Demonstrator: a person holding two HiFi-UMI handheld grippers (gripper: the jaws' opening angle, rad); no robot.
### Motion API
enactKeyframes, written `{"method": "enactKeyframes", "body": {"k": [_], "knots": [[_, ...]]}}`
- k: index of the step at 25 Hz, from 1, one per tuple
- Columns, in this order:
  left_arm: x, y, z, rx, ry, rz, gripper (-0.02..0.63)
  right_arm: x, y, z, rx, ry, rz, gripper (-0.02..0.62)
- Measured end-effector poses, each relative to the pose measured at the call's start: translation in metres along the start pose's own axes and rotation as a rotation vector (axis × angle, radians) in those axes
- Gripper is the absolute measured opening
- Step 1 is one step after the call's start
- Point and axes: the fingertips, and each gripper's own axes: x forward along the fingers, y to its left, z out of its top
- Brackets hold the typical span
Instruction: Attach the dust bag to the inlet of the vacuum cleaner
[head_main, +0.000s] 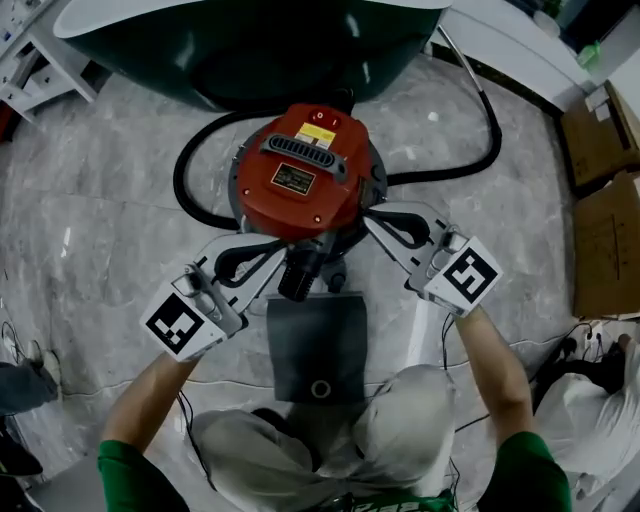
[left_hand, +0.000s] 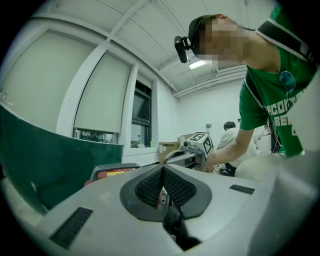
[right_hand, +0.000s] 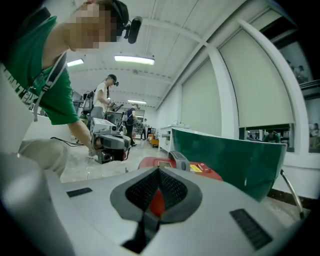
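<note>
**A:** What does the head view give you?

**B:** Your red vacuum cleaner (head_main: 300, 175) stands on the marble floor (head_main: 100, 220), with its black inlet (head_main: 300, 275) turned toward your knees. The dust bag (head_main: 315, 340) lies flat on the floor just below that inlet. Its collar ring (head_main: 320, 388) is at the end nearest you, facing away from the inlet, so nothing is attached yet. Your left tool (head_main: 268, 258) and right tool (head_main: 374, 222) sit low beside the vacuum body, one on each side of the inlet. Neither touches the bag. I'd guess you hold them there to get down to the bag's level.

**A:** And the left gripper view?

**B:** Your left tool (left_hand: 162, 172) is closed, its ribbed pads meeting tip to tip with nothing caught between them. Past the tips you see the vacuum's red top (left_hand: 112, 172), and beyond that your right tool (left_hand: 197, 145). The bag is out of frame, probably because this tool points level over it.

**A:** The right gripper view?

**B:** It looks the same. Your right tool (right_hand: 159, 175) is closed and empty, and the red behind its pads is only the vacuum (right_hand: 200, 169). Your left tool (right_hand: 110, 140) sits across from it. To take the bag you'll have to spread one tool first. I'd also expect you to turn the collar ring toward the inlet.
</note>
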Motion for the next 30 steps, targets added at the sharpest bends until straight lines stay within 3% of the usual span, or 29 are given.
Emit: {"method": "enactKeyframes", "body": {"k": [9,19,30], "knots": [[-0.016,-0.022,-0.046,0.037,0.035,0.012,-0.003,-0.001,0.046,-0.036,-0.046,-0.02,0.043,0.009],[-0.035,-0.067,-0.093,0.019,0.03,0.014,-0.003,-0.016,0.109,-0.09,-0.012,0.008,0.073,0.009],[-0.053,-0.144,-0.188,-0.06,0.159,-0.054,-0.003,-0.03,0.182,-0.168,0.062,0.07,0.147,0.009]]}}
